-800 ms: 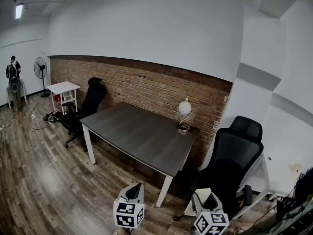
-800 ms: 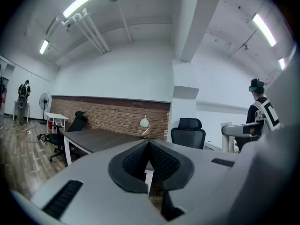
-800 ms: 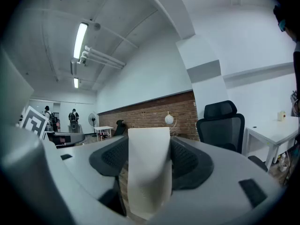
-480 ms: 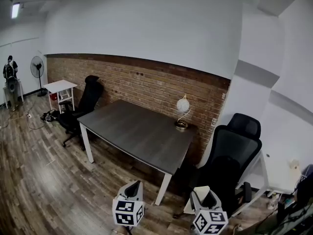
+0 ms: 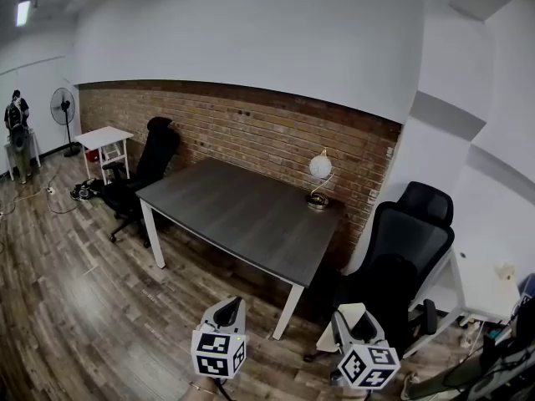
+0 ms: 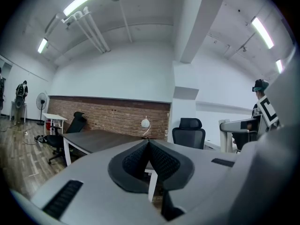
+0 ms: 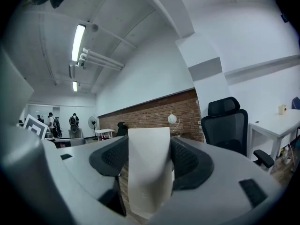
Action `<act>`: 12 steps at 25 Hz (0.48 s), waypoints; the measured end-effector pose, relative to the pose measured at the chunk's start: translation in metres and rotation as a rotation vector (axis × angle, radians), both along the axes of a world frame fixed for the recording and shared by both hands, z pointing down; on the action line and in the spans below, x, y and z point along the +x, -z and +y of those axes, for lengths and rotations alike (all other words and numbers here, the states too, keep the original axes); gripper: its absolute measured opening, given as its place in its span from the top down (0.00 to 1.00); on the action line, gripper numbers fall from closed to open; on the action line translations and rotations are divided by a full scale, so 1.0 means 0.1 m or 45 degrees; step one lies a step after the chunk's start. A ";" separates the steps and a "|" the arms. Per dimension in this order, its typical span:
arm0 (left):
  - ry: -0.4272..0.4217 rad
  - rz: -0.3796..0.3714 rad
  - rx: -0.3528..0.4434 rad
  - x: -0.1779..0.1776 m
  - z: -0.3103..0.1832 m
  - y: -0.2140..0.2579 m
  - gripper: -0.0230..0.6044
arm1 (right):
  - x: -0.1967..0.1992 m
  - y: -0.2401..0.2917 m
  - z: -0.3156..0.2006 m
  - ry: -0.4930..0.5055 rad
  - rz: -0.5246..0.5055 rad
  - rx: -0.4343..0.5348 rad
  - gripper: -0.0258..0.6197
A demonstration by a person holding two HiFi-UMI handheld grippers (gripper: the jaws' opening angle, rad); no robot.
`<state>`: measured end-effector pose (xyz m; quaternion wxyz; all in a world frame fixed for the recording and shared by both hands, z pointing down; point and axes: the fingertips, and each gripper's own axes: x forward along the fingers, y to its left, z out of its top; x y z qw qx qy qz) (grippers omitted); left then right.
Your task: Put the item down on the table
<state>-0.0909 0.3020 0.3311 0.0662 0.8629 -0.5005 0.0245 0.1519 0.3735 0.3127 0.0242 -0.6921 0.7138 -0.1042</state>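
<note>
Carrying step: you are gripping the white item (image 7: 150, 182) in the right gripper (image 7: 149, 146), short of the near corner of the table (image 5: 242, 215). The left gripper (image 6: 149, 146) is riding closed and empty. Next move: reaching over the table, lowering, releasing.

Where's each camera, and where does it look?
Head view: on the person's head, looking down at the dark grey table; left tongs, right tongs show.
Left gripper view: on the left tongs, facing the table; they're shut.
Right gripper view: on the right tongs, facing the brick wall, gripping a cream rectangular block.
All share the white globe lamp.
</note>
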 end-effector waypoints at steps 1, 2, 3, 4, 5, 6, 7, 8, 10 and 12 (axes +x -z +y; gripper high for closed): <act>0.000 -0.004 0.003 -0.03 -0.01 0.00 0.95 | 0.00 -0.01 -0.01 -0.008 -0.004 -0.001 0.50; 0.002 -0.004 0.002 -0.05 -0.03 -0.01 0.95 | 0.00 -0.02 -0.02 -0.013 -0.010 -0.006 0.50; 0.007 0.000 -0.001 -0.08 -0.06 -0.01 0.95 | -0.01 -0.04 -0.04 -0.016 -0.015 -0.014 0.50; 0.011 0.008 -0.006 -0.11 -0.07 -0.02 0.95 | -0.03 -0.06 -0.06 -0.017 -0.015 -0.024 0.50; 0.014 0.017 -0.009 -0.16 -0.07 -0.04 0.95 | -0.06 -0.09 -0.07 -0.017 -0.011 -0.033 0.50; 0.015 0.025 -0.011 -0.19 -0.08 -0.05 0.95 | -0.10 -0.11 -0.08 -0.017 -0.007 -0.039 0.50; 0.015 0.032 -0.013 -0.22 -0.09 -0.06 0.95 | -0.13 -0.12 -0.10 -0.016 -0.003 -0.043 0.50; 0.014 0.040 -0.014 -0.23 -0.11 -0.07 0.95 | -0.16 -0.13 -0.14 -0.012 -0.001 -0.045 0.50; 0.016 0.052 -0.019 -0.23 -0.18 -0.09 0.95 | -0.18 -0.13 -0.24 0.002 0.007 -0.049 0.50; 0.019 0.060 -0.025 -0.22 -0.26 -0.11 0.95 | -0.17 -0.14 -0.34 0.005 0.014 -0.053 0.50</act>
